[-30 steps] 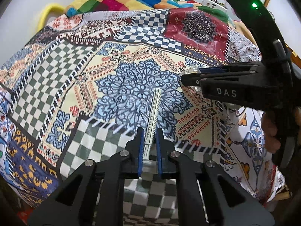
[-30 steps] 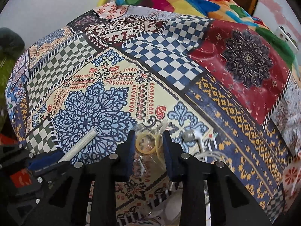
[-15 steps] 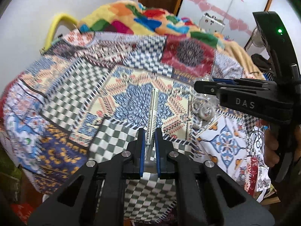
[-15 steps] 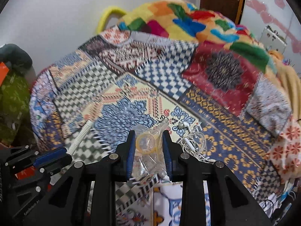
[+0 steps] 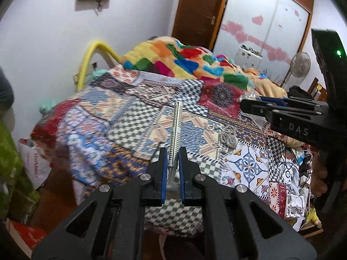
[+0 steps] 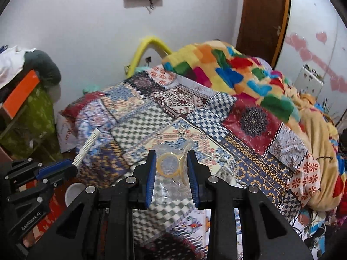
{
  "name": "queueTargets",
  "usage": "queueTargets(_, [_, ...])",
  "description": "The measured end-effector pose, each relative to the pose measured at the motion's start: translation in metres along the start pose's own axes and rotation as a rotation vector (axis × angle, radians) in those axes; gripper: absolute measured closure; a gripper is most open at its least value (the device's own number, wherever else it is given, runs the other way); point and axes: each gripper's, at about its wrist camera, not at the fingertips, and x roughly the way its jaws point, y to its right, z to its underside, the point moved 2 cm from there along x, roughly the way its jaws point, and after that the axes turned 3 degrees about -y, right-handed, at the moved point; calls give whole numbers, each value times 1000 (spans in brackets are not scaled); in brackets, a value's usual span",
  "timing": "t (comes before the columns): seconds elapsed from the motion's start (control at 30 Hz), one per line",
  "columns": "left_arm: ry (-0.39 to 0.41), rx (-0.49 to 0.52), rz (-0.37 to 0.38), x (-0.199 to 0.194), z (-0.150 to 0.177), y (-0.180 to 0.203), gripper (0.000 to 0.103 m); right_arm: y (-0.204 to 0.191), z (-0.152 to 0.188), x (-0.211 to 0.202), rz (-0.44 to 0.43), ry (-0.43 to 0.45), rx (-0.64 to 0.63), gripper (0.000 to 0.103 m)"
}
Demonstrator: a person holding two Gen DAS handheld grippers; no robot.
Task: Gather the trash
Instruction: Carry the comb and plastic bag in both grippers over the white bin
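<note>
**Both pieces lifted clear of the bed — drop-off is next**

You've pulled both tongs up and back since a second ago: then the patchwork bedspread [image 5: 134, 117] filled both views at close range; now the whole bed, the wall and the wardrobe are in frame. Both pieces of trash came up with you.

- Left tongs [image 5: 172, 169]: nearly closed, clamped on the lower end of the white ribbed stick [image 5: 176, 130]. It points straight out ahead, in the air above the bedspread, same pose in the jaws as before. Grip hasn't slipped.
- Right tongs [image 6: 171, 169]: partly closed, pinching the clear plastic bag [image 6: 171, 173] with the yellow ring [image 6: 168, 164] inside it. The bag hangs between the pads and crumples below them; it's off the bed too.
- Left behind: the white earphones [image 5: 227, 138] and their cable sit on the bedspread, near the foot-end edge. I can't say whether you count those as trash.

What it means: the pick-up stage looks done for these two items, and the carry is on. I see no bin in either view, so I can't tell where you're heading. The frames are smeared, so you're moving fast — the bag is only a soft pinch, watch it.
</note>
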Motion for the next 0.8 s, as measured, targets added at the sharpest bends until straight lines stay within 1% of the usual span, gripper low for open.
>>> queueTargets(0.1, [18, -15, -24, -28, 10, -20, 95, -31, 5, -12, -12, 7, -27, 78])
queueTargets(0.17, [34, -25, -54, -51, 20, -39, 95, -52, 8, -20, -22, 12, -49, 78])
queueTargets(0.27, [41, -44, -88, -73, 35, -63, 95, -85, 13, -26, -38, 19, -84, 78])
queueTargets(0.47, [41, -102, -157, -119, 81, -119, 95, -154, 26, -24, -110, 12, -142, 78])
queueTargets(0.6, [25, -145, -195, -138, 111, -155, 95, -200, 37, -18, -153, -7, -185, 78])
queueTargets(0.73, [-3, -190, -232, -148, 138, -187, 95, -247, 51, -7, -204, -35, -227, 78])
queueTargets(0.8, [-17, -215, -247, -152, 152, -203, 95, -264, 58, -4, -222, -48, -243, 78])
